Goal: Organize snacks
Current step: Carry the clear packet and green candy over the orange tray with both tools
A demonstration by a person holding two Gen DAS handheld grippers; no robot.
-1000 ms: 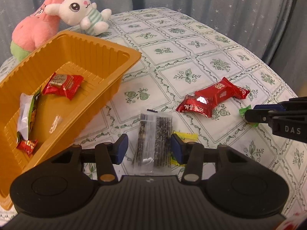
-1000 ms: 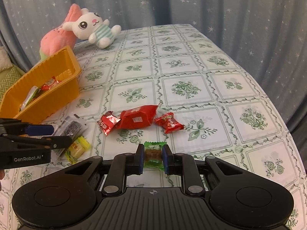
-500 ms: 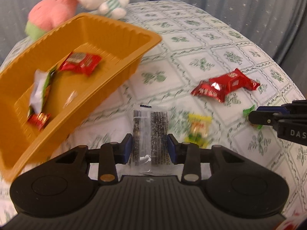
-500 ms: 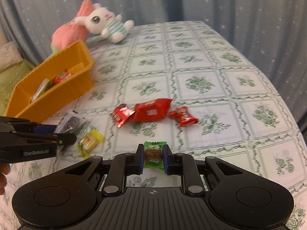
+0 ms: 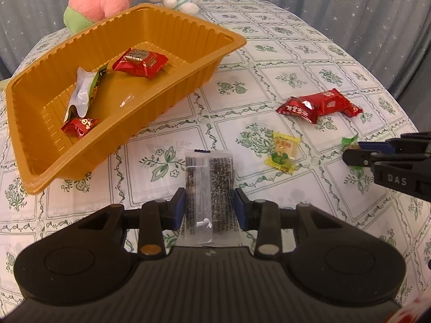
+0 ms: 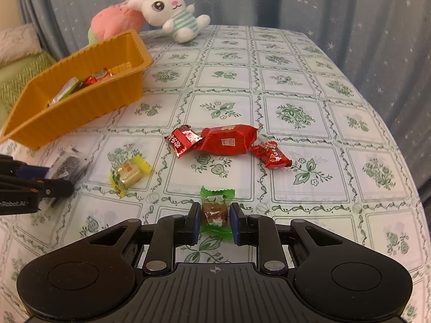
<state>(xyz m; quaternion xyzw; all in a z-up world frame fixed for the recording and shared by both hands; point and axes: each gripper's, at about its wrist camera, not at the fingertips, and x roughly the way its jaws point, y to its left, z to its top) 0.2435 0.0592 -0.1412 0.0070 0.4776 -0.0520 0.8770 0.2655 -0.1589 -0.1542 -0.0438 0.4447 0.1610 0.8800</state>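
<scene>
My left gripper [image 5: 209, 206] is shut on a clear packet of dark sesame bars [image 5: 209, 185], held above the tablecloth right of the orange tray [image 5: 150, 99]. The tray holds two red candies [image 5: 140, 62] and a white-green packet [image 5: 83, 91]. My right gripper [image 6: 214, 216] is shut on a green-wrapped candy [image 6: 215, 207], just above the table. A yellow candy [image 6: 129, 173], two red packets [image 6: 226, 140] and a small red candy [image 6: 272, 154] lie on the table between the grippers. The right gripper also shows in the left wrist view [image 5: 358, 154].
A white rabbit plush [image 6: 172, 13] and a pink plush [image 6: 113, 23] sit at the table's far edge behind the tray. The round table's edge curves down on the right, with blue starred curtains [image 6: 323, 13] behind. The orange tray also shows in the right wrist view [image 6: 80, 102].
My left gripper closed on the sesame packet and lifted it, leaving the yellow candy uncovered on the table. My right gripper kept hold of the green candy and shifted slightly.
</scene>
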